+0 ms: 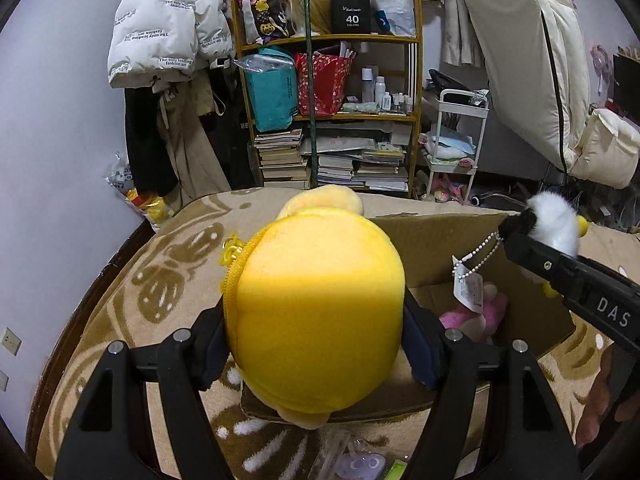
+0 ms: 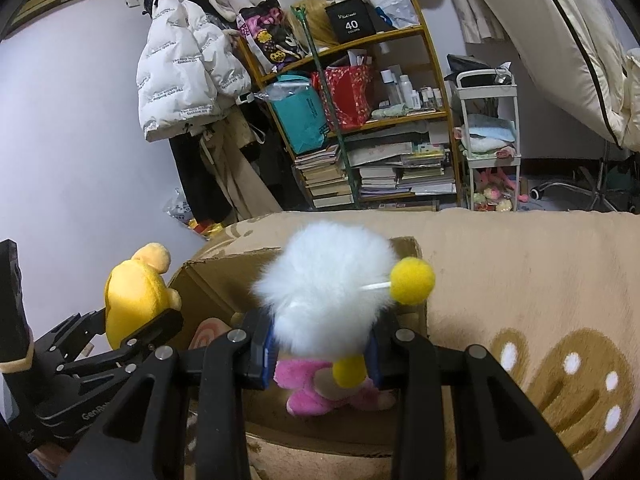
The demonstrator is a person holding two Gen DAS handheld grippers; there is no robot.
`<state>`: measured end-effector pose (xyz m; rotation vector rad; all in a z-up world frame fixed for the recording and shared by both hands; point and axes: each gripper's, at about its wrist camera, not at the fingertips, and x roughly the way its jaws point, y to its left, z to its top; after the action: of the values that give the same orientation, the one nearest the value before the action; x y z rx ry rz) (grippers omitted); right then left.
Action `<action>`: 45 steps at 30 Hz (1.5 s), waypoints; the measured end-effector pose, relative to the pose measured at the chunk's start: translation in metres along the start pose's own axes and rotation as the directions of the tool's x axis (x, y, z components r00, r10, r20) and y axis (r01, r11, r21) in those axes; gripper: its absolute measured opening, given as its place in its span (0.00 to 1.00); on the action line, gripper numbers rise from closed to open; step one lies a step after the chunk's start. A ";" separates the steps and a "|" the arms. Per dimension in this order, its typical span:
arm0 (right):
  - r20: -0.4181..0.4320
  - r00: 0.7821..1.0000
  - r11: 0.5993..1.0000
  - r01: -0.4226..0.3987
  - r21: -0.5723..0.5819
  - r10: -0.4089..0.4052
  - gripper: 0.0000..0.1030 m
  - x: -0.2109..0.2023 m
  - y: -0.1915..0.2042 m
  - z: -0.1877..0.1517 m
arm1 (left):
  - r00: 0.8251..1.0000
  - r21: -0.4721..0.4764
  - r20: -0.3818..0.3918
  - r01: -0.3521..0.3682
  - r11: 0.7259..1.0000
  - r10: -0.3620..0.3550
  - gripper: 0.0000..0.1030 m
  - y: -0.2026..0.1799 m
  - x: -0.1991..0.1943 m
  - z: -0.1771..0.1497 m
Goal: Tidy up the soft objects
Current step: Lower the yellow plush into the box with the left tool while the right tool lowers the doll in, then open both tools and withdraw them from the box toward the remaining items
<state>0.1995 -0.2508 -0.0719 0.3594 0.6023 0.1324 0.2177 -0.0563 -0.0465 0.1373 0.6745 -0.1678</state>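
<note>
My left gripper [image 1: 316,340] is shut on a round yellow plush [image 1: 320,304] with a zipper on its left side, held over the near left corner of an open cardboard box [image 1: 432,236]. From the right wrist view the same yellow plush [image 2: 132,292] and left gripper [image 2: 140,316] sit at the left. My right gripper [image 2: 320,348] is shut on a white fluffy toy [image 2: 324,288] with yellow pom-poms [image 2: 412,280], above the box [image 2: 224,280]. A pink plush [image 2: 308,388] lies inside the box. The white toy's ball chain and tag [image 1: 468,288] dangle over the box.
The box stands on a beige rug with brown patterns [image 2: 520,280]. Small clear packets [image 1: 360,460] lie on the rug near my left gripper. Behind stand a cluttered wooden shelf [image 1: 332,120], a white cart [image 1: 456,132] and hanging coats [image 1: 168,40].
</note>
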 end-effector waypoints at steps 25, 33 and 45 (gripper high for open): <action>-0.018 1.000 0.999 0.003 0.039 -0.003 0.43 0.004 -0.007 -0.003 | 0.999 0.010 -0.025 0.032 0.999 -0.032 0.77 -0.003 0.003 0.000; -0.018 1.000 1.000 0.002 0.007 -0.002 0.65 -0.001 -0.004 -0.001 | 1.000 0.033 -0.009 0.002 0.999 -0.002 0.90 -0.006 -0.009 -0.002; 0.009 0.998 0.998 0.059 -0.017 -0.059 1.00 -0.049 0.016 -0.002 | 0.998 0.035 -0.016 -0.064 0.997 0.065 0.96 0.010 -0.056 -0.007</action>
<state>0.1578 -0.2468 -0.0415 0.3254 0.6022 0.0796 0.1724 -0.0390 -0.0155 0.1940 0.6837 -0.1163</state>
